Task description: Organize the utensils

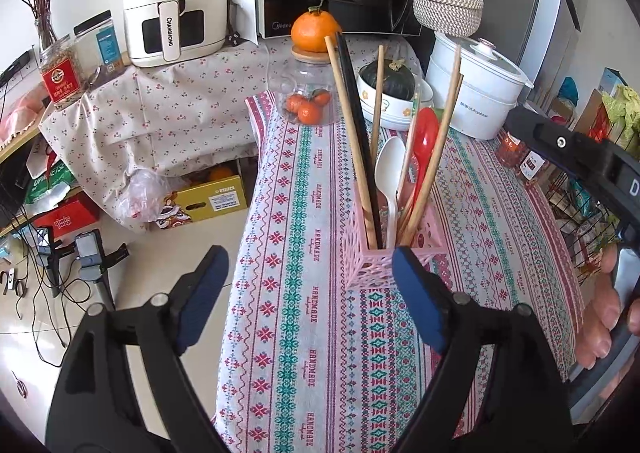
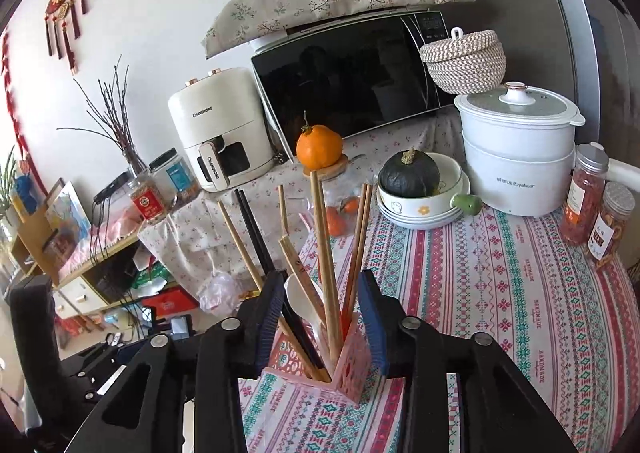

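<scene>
A pink lattice utensil holder [image 1: 384,265] stands on the patterned tablecloth [image 1: 304,293]. It holds several wooden chopsticks [image 1: 352,141], black chopsticks [image 1: 356,121], a white spoon [image 1: 390,173] and a red spoon [image 1: 425,137]. My left gripper [image 1: 308,293] is open and empty, just in front of the holder, its right pad near the holder's corner. In the right wrist view my right gripper [image 2: 322,317] is open above the holder [image 2: 352,365], its pads either side of the chopsticks [image 2: 326,265] and white spoon [image 2: 300,293]. It grips nothing.
Behind the holder stand a glass jar of oranges [image 1: 308,93] with an orange on its lid, a bowl with a green squash [image 1: 394,87], a white steamer pot [image 2: 516,149] and two spice jars [image 2: 600,209]. A microwave [image 2: 348,73] and air fryer [image 1: 176,1] sit further back. The table's left edge drops to a cluttered floor.
</scene>
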Demonstrator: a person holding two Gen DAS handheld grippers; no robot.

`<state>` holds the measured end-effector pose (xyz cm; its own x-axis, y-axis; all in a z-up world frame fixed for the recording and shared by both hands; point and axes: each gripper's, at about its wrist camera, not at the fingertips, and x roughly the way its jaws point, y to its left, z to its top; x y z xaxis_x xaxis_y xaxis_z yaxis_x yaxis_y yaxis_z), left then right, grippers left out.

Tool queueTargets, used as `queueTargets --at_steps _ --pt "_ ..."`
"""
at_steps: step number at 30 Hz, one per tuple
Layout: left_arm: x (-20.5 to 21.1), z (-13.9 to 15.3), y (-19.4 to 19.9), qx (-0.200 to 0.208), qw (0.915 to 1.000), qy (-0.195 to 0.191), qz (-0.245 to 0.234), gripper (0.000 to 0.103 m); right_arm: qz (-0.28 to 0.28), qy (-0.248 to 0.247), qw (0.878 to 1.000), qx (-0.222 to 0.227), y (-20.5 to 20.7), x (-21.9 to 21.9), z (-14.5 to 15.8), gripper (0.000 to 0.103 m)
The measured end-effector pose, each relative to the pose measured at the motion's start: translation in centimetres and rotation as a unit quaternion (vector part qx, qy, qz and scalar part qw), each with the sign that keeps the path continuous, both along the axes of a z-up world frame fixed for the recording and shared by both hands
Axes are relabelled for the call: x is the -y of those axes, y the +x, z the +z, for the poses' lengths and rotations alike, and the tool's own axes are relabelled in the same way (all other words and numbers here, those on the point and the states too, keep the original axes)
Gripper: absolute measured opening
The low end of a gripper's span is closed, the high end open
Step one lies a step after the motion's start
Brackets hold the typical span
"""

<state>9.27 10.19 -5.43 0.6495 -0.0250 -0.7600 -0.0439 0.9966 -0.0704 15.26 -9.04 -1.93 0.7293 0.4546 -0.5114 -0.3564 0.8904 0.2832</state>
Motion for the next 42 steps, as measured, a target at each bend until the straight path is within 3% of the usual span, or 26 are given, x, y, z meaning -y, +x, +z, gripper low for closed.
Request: queueTargets --at_steps 8,10,15,20,25,42 --pt "0.7 2.3 -3.2 0.028 0.9995 -0.008 0.016 0.099 -0.031 -0.055 0.998 0.004 -4.5 3.5 3.1 0.075" --pt "1.1 3.1 -4.4 0.041 0.9989 -0.001 0.021 0.102 -0.039 -0.075 0.996 0.010 -6.0 4.3 3.7 0.086" --pt "2.4 4.5 -6.7 0.062 0.9977 0.018 0.023 0.102 -0.052 -0.114 0.992 0.019 -9.5 6.3 4.3 0.103" --pt "4.2 5.3 -8.7 0.079 0.9960 0.035 0.020 0.102 -0.083 -0.158 0.984 -0.001 -11.7 8.2 3.6 0.103" --pt "5.3 5.3 -9.2 0.076 0.9968 0.016 0.016 0.102 -0.099 -0.155 0.983 0.001 -13.2 10.1 3.7 0.103" --pt "8.8 4.7 -9.3 0.087 0.9953 0.041 0.001 0.102 -0.123 -0.155 0.980 -0.004 -12.9 11.9 3.7 0.103"
